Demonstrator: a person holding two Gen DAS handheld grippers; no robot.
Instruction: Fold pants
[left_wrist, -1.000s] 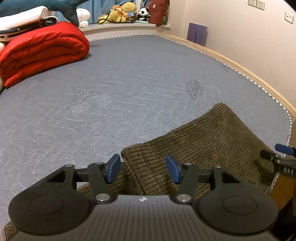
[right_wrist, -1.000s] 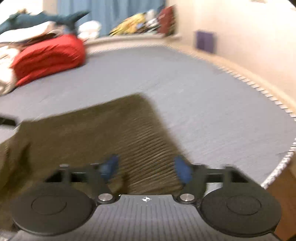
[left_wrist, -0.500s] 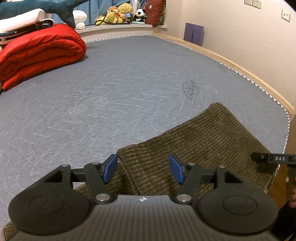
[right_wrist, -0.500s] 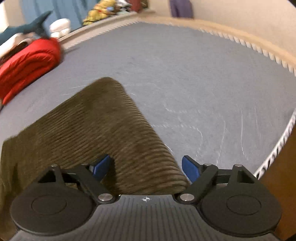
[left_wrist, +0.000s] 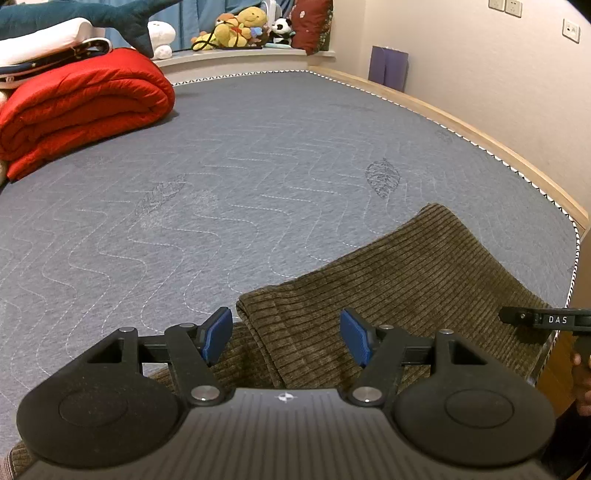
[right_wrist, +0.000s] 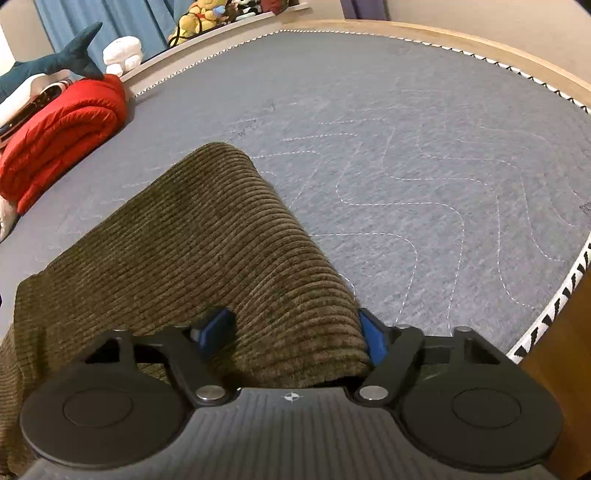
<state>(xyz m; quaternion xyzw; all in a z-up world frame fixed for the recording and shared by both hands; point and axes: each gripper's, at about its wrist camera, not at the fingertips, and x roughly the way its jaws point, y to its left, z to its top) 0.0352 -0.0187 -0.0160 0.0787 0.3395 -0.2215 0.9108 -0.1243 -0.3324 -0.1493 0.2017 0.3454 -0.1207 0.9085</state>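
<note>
1. Brown corduroy pants (left_wrist: 402, 284) lie flat at the bed's (left_wrist: 258, 177) near edge, by its near right corner; their long axis runs along that edge
2. Left gripper (left_wrist: 290, 338) hovers over the pants' left end with a folded edge between its fingers, which have been spreading and stand apart, not pressing the cloth
3. Right gripper (right_wrist: 295, 330) straddles the right end; its fingers have just been closing, both pads now against a raised cloth ridge, gripping it
4. Each hand sits at its own end, so both are equally placed for the fold
</note>
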